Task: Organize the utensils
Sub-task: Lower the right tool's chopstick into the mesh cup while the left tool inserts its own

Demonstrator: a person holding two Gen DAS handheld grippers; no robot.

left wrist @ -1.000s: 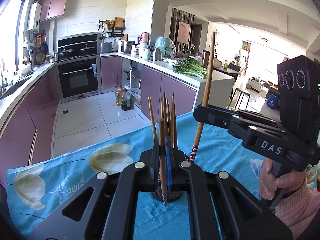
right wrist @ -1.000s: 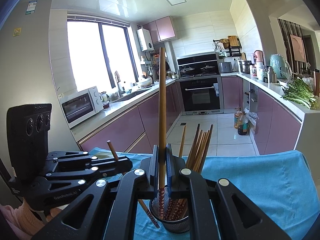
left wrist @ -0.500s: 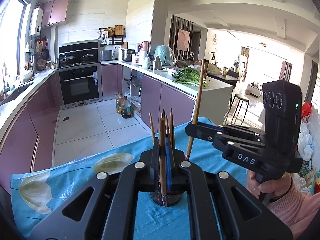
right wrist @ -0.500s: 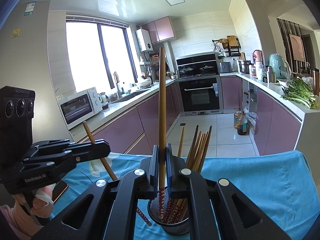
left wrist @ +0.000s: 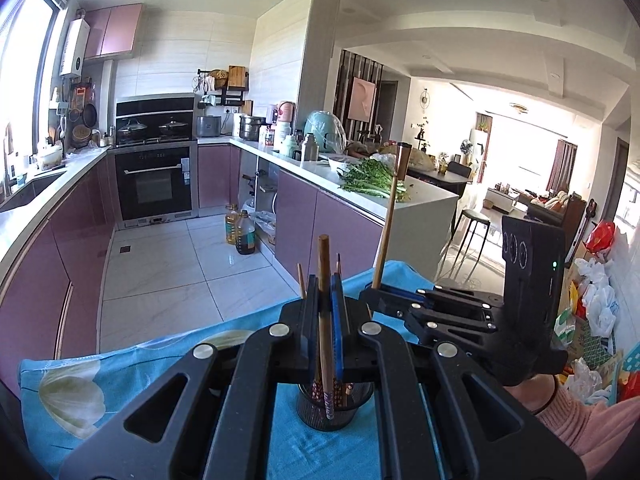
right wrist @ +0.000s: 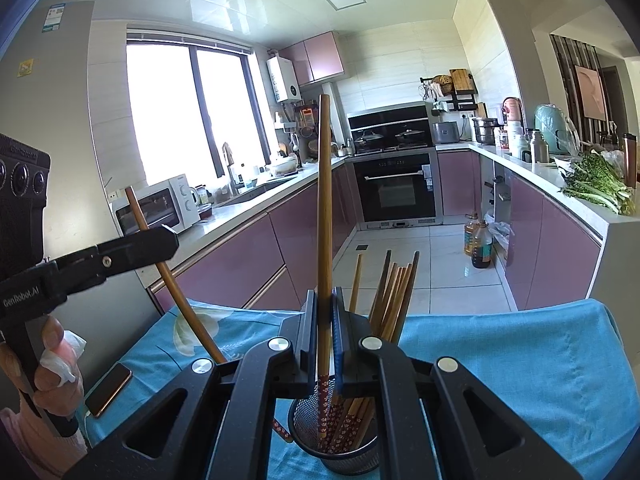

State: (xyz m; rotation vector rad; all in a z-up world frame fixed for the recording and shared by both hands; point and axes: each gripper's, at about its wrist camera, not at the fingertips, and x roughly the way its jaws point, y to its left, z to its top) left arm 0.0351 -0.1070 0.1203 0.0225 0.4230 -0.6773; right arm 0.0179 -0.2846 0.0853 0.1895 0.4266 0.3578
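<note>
table (right wrist: 560, 360), covered by a blue cloth with pale flower print, kitchen floor beyond its far edge.
left gripper (left wrist: 326, 300), black, seen from its own camera; jaws pressed together, pinching one chopstick. shown also in the right wrist view (right wrist: 168, 240) at the left edge, above the cloth, held by a hand (right wrist: 52, 372) with a white tissue under the fingers.
right gripper (right wrist: 325, 312), black; jaws pressed together, pinching one chopstick. shown also in the left wrist view (left wrist: 370, 294), to the right of the left gripper and near it, held by a hand in a pink sleeve (left wrist: 580, 412).
holder (right wrist: 340, 440), dark mesh cup, upright on the cloth, just below and between both grippers; holds a bundle of chopsticks (right wrist: 392, 292) leaning right, patterned ends down.
right chopstick (right wrist: 325, 200), brown, nearly upright, its red flowered end inside the holder.
left chopstick (right wrist: 172, 276), brown, tilted, top leaning left; its patterned tip (right wrist: 282, 430) hangs outside the holder, just beside its rim, clear of the cloth as far as can be told.
phone (right wrist: 108, 390), flat on the cloth at the left edge, near the left hand.
</note>
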